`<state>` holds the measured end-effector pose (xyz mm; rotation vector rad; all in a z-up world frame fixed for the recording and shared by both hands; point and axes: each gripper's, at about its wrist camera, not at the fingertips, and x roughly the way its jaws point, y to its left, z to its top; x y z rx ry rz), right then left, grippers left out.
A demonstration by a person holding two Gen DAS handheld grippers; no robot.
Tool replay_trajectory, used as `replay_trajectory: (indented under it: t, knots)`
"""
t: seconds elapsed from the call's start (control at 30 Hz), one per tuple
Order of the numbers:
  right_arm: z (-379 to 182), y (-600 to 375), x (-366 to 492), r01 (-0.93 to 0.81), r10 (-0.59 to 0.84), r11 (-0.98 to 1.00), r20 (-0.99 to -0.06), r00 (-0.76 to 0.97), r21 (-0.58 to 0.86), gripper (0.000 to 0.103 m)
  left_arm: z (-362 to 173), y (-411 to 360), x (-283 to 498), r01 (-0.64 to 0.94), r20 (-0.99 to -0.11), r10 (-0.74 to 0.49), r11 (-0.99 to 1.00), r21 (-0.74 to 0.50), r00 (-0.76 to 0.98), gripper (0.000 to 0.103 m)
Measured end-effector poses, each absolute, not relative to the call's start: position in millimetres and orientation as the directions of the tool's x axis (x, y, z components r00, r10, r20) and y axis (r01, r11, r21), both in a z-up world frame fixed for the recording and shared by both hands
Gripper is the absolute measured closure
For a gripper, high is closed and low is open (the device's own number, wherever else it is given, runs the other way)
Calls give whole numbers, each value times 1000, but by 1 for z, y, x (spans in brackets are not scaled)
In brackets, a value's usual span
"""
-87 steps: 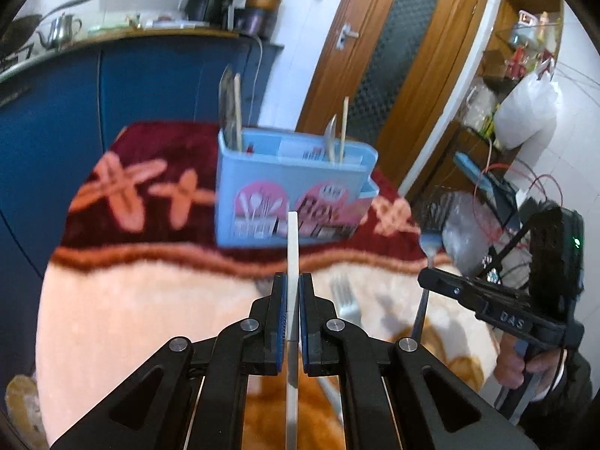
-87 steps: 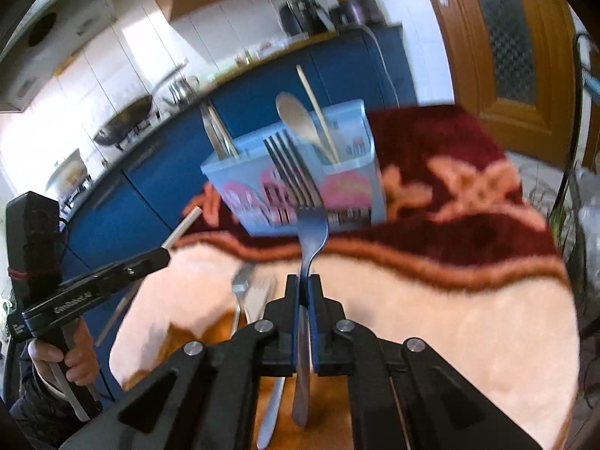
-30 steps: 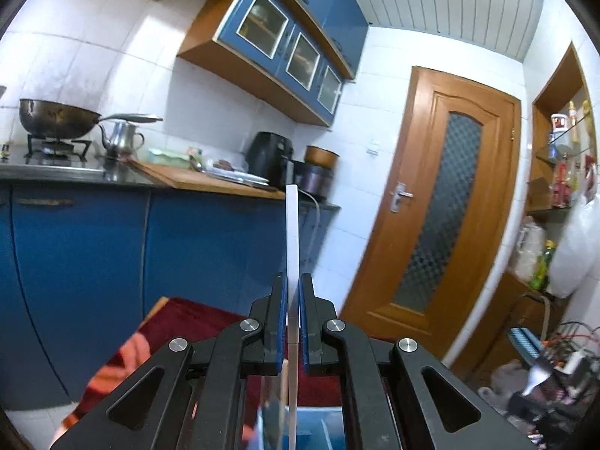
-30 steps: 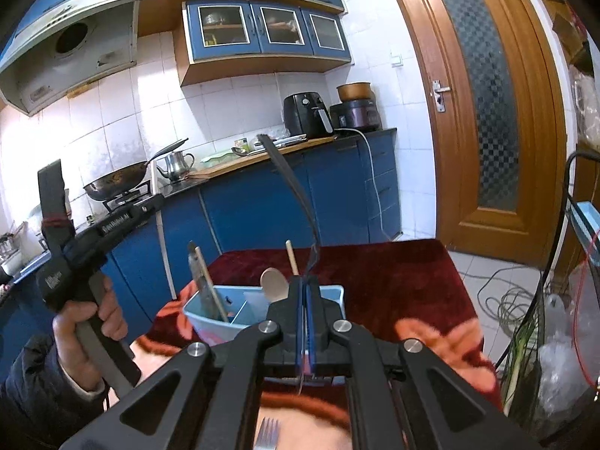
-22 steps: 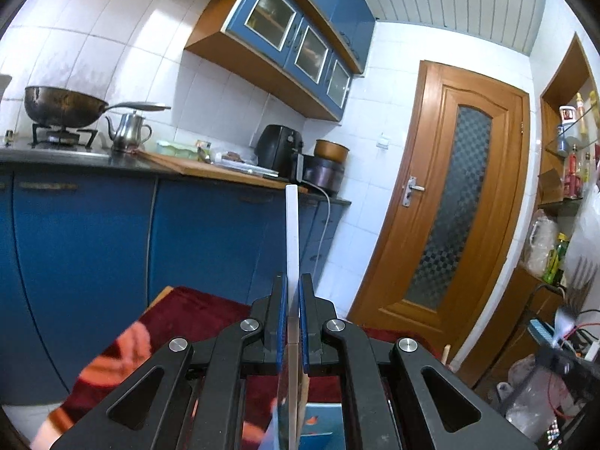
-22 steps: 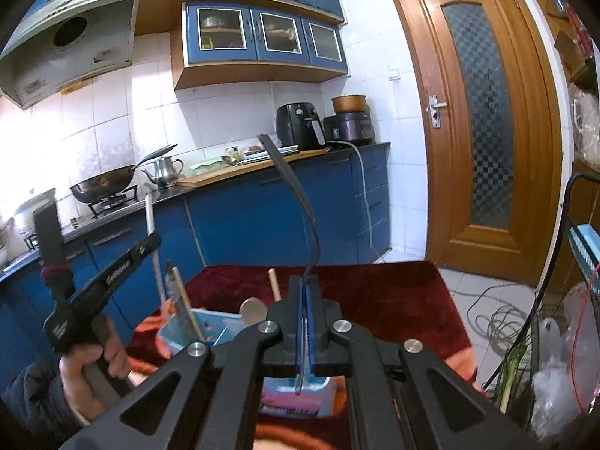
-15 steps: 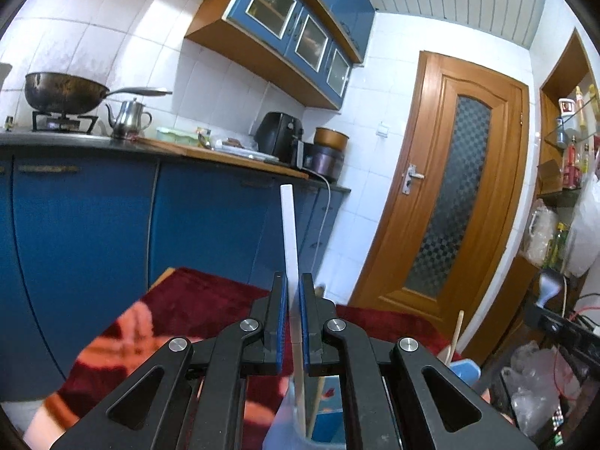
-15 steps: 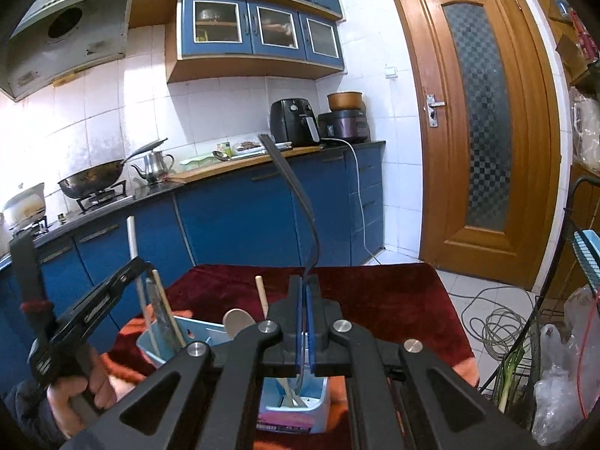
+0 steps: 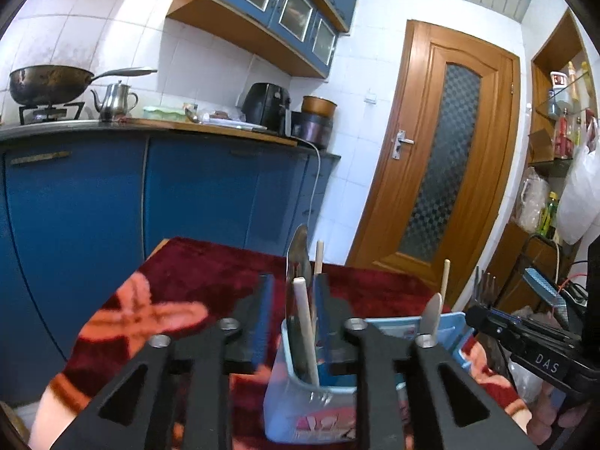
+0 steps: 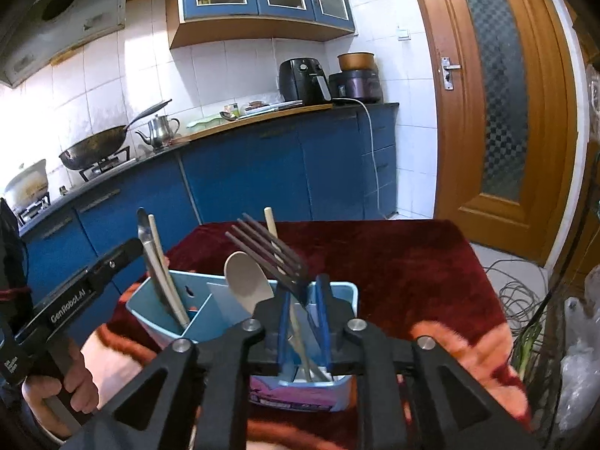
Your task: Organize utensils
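A light blue utensil holder (image 9: 311, 408) with compartments stands on the red patterned tablecloth (image 9: 195, 285); it also shows in the right wrist view (image 10: 195, 300). My left gripper (image 9: 290, 318) is open above its left end, and a white chopstick (image 9: 305, 333) stands in the holder between the jaws beside a knife blade (image 9: 298, 258). My right gripper (image 10: 303, 311) is open over the holder's right end; a fork (image 10: 270, 251) stands tines up between the jaws. A wooden spoon (image 10: 245, 281) stands in the holder too.
Blue kitchen cabinets (image 9: 187, 195) with a wok (image 9: 48, 82), kettle and air fryer run behind the table. A wooden door (image 9: 442, 172) is at the right, with cables and bags on the floor (image 10: 525, 285). My left gripper's body (image 10: 75, 300) is at the holder's left.
Both grippers came down over the holder and opened. The chopstick left the left jaws and the fork left the right jaws; both now stand in the holder.
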<state>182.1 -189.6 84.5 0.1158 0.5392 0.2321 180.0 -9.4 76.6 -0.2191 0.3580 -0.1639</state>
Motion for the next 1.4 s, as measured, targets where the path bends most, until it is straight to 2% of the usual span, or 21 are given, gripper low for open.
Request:
replay_trajectory:
  t: [0.07, 0.3, 0.43, 0.57, 0.7, 1.03, 1.4]
  knots:
    - [86, -192, 178, -194, 260, 964, -486, 835, 183, 77, 78, -7, 175, 124, -334, -205, 960, -249, 920, 64]
    - [91, -199, 157, -198, 284, 954, -461, 841, 227, 70, 82, -2, 158, 133, -412, -236, 956, -262, 880, 61]
    - [91, -202, 143, -194, 292, 949, -470, 833, 247, 69, 82, -3, 145, 140, -454, -235, 962, -233, 860, 59]
    - [91, -202, 130, -189, 293, 949, -486, 823, 251, 62, 81, -4, 130, 135, -495, -220, 970, -201, 841, 54]
    - [87, -199, 118, -167, 265, 960, -532, 804, 225, 60, 77, -7, 119, 126, -551, -197, 978, -165, 811, 53]
    - [57, -201, 91, -126, 259, 962, -655, 710, 243, 53, 55, -16, 95, 175, -650, -240, 971, -164, 721, 48]
    - [35, -205, 72, -106, 262, 960, -696, 668, 260, 46, 17, -23, 99, 170, -729, -264, 964, -202, 631, 48]
